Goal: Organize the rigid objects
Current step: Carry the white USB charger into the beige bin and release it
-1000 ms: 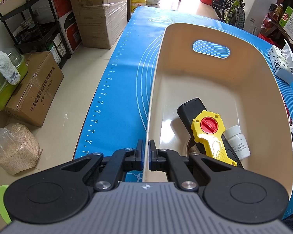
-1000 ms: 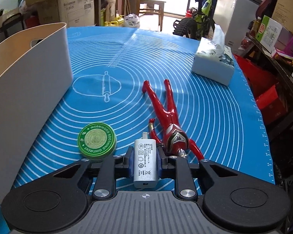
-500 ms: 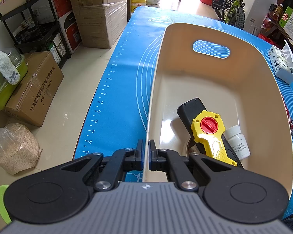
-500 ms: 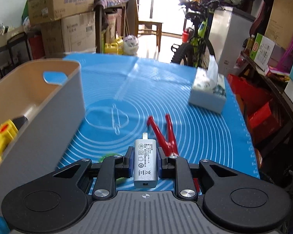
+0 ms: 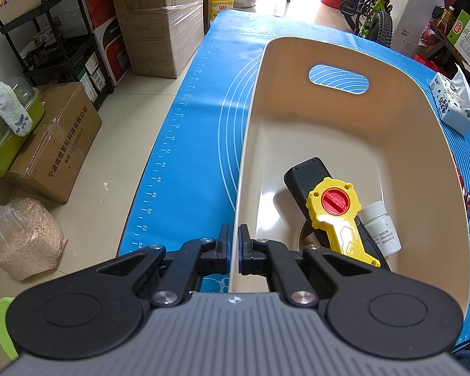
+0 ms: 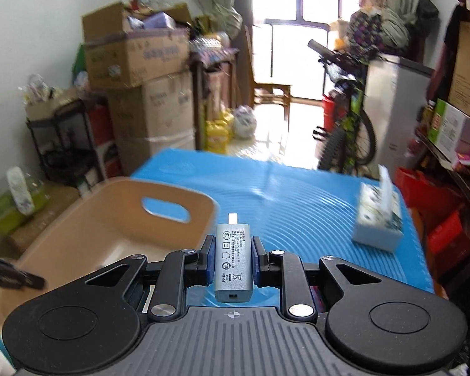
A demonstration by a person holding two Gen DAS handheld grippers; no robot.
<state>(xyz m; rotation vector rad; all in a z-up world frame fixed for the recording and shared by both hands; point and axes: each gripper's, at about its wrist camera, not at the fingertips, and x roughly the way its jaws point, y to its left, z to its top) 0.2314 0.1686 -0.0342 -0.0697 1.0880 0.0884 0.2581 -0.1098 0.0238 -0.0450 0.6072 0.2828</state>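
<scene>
Your left wrist view looks down into the beige bin (image 5: pixel 344 125) and shows its contents, which your right wrist view does not: a black remote (image 5: pixel 304 178) lies on the bin floor, a yellow toy key with a red dial (image 5: pixel 338 206) rests on top of it, and a small white bottle (image 5: pixel 382 228) sits just beside them, toward the bin's right wall. Your right wrist view, blurred, shows only the bin's far wall with its handle slot and part of the inner floor; it does show the white charger (image 6: pixel 234 258), which the left view lacks.

Your left gripper (image 5: pixel 234 247) is closed tight on the bin's near left rim, one finger outside the wall and one inside. Your right gripper (image 6: pixel 234 260) is clamped on the charger, pads pressing its two long sides, plug prong pointing away from you. The charger is off the blue mat (image 6: pixel 297 194), to the right of the bin and near its right wall, not over the opening. A tissue box (image 6: pixel 379 219) stands on the mat well to the right of the bin.
</scene>
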